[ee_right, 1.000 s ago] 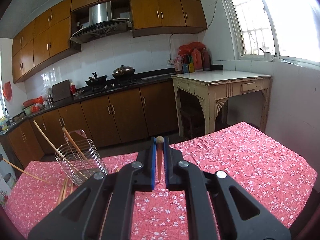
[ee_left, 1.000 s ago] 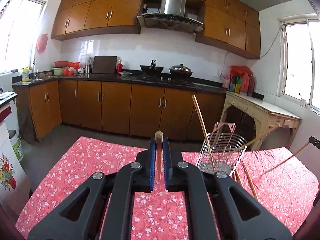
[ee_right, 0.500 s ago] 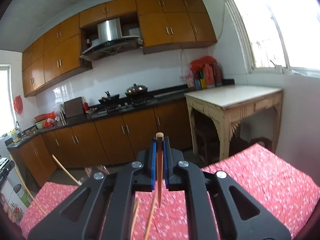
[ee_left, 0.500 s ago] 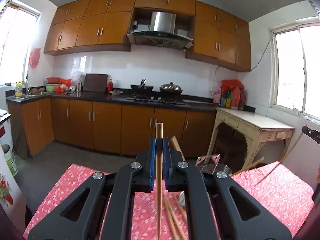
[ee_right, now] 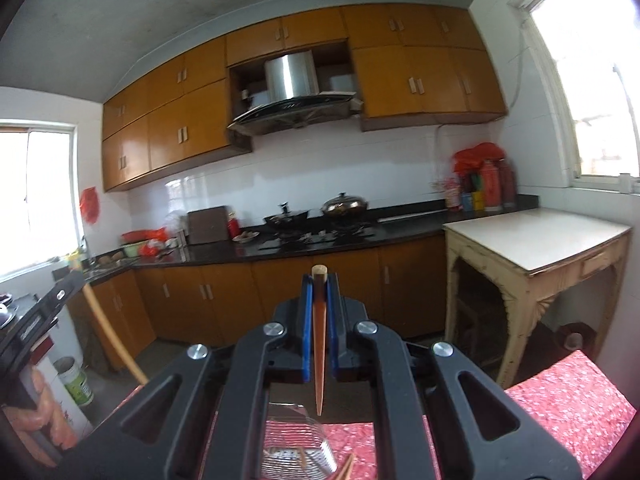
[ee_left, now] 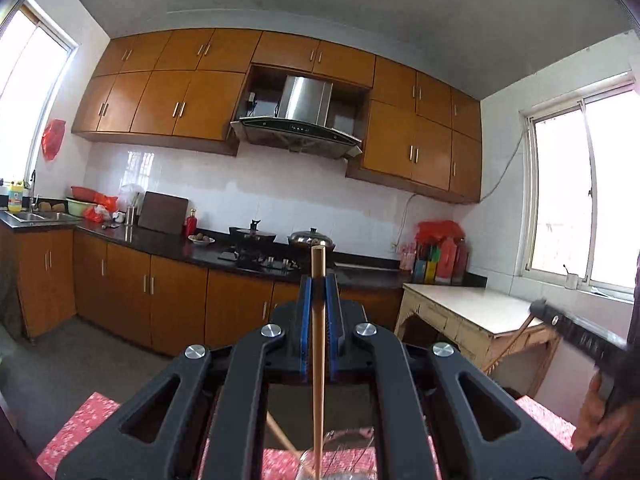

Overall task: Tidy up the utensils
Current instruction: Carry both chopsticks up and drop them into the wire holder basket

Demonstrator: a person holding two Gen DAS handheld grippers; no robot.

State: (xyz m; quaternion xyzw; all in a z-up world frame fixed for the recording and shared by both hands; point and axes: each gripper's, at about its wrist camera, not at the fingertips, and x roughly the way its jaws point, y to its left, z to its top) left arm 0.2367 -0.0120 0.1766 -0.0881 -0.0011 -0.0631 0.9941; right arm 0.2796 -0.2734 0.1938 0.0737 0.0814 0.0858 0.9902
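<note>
Wooden chopsticks hang upright, tips down over the wire basket (ee_right: 298, 450): I have my left gripper (ee_left: 319, 280) clenched on one chopstick (ee_left: 318, 360), my right gripper (ee_right: 319, 280) on another chopstick (ee_right: 319, 352), both aimed level.

This is a home kitchen. Orange-brown wall cabinets (ee_left: 168, 104) flank a steel range hood (ee_left: 298, 120) over a gas hob carrying a wok (ee_left: 252, 234) and a lidded pot (ee_left: 312, 238), on a black countertop (ee_left: 160, 240) that runs to a sink (ee_left: 30, 216) by the window. A white-tiled backsplash (ee_left: 280, 200), a worn cream side table (ee_left: 472, 308) and a red floral tablecloth (ee_right: 568, 404) complete it.
</note>
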